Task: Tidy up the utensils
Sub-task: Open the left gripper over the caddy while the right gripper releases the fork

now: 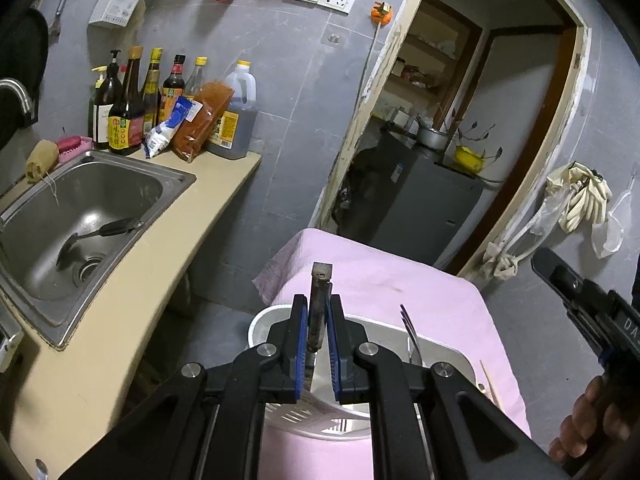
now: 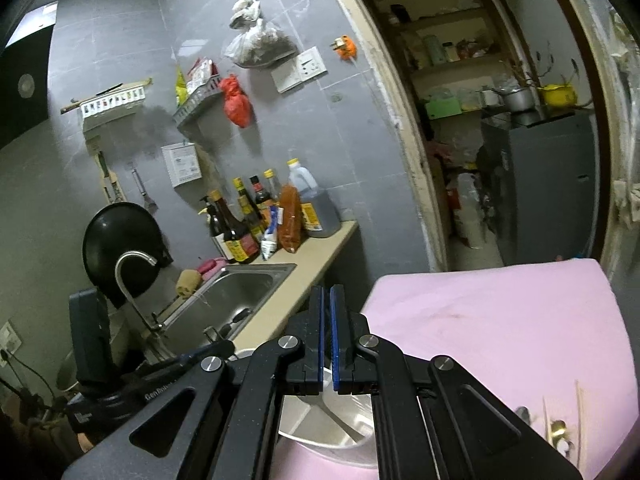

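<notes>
Between left gripper point(image 1: 318, 312) pads, upright dark-handled knife point(image 1: 319, 300), worn handle

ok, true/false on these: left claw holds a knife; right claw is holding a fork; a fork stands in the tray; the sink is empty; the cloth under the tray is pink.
1. Left claw holds a knife: true, shut on its handle.
2. Right claw holds a fork: false, it is shut on nothing.
3. A fork stands in the tray: true.
4. The sink is empty: false, a dark spatula lies in it.
5. The cloth under the tray is pink: true.
</notes>
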{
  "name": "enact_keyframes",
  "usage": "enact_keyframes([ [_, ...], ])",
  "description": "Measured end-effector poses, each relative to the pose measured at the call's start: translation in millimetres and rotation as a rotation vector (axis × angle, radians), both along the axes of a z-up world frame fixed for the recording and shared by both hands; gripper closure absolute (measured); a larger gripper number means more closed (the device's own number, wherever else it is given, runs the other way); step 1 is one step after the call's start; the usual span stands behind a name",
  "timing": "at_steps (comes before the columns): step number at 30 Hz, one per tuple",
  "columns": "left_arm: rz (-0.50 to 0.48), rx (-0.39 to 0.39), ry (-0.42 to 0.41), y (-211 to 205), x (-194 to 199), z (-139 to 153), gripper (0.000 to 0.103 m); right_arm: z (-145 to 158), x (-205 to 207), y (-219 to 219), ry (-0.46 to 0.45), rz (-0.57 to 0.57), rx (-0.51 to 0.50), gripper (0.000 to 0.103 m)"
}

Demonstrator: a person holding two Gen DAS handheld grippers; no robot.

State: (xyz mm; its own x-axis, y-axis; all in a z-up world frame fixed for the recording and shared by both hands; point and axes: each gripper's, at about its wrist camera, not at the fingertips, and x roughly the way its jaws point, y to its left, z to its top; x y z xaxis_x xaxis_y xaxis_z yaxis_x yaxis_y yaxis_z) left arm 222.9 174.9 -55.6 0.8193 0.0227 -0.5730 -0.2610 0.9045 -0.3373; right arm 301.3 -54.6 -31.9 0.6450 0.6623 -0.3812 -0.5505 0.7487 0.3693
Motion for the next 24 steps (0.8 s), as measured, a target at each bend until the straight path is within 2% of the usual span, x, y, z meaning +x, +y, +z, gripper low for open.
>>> enact_keyframes([
  [4,-0.005,0.019,0.004,-3.2,-0.8,3.1,0.090,0.5,-4.7,-13.5,0.007,-0.032,-0.003,0.100],
  [7,-0.001,0.033,-0.010,-7.9,-4.4,7.8,0.073,2.3,-8.5,-23.0,0.006,-0.049,-0.002,0.100],
  [9,0.011,0.034,-0.029,-9.6,-7.9,11.2,0.055,3.8,-11.7,-29.8,0.003,-0.060,-0.001,0.100],
  [14,0.013,0.057,-0.051,-18.9,-12.1,22.1,0.051,10.0,-20.7,-48.7,-0.012,-0.092,-0.005,0.099],
  [16,0.008,0.067,-0.055,-25.0,-13.2,27.5,0.046,13.3,-24.7,-57.8,-0.021,-0.111,-0.012,0.098],
  [18,0.008,0.078,-0.068,-32.4,-15.5,32.8,0.039,15.6,-28.5,-68.8,-0.030,-0.135,-0.018,0.083],
  [19,0.008,0.086,-0.076,-36.8,-17.0,35.5,0.037,17.0,-30.8,-72.8,-0.033,-0.145,-0.017,0.065],
  [20,0.008,0.096,-0.084,-41.9,-18.3,38.6,0.033,17.8,-32.8,-79.0,-0.038,-0.159,-0.013,0.057],
  [24,0.005,0.123,-0.117,-62.8,-23.0,47.2,0.023,20.7,-37.4,-101.9,-0.046,-0.204,-0.024,0.055],
])
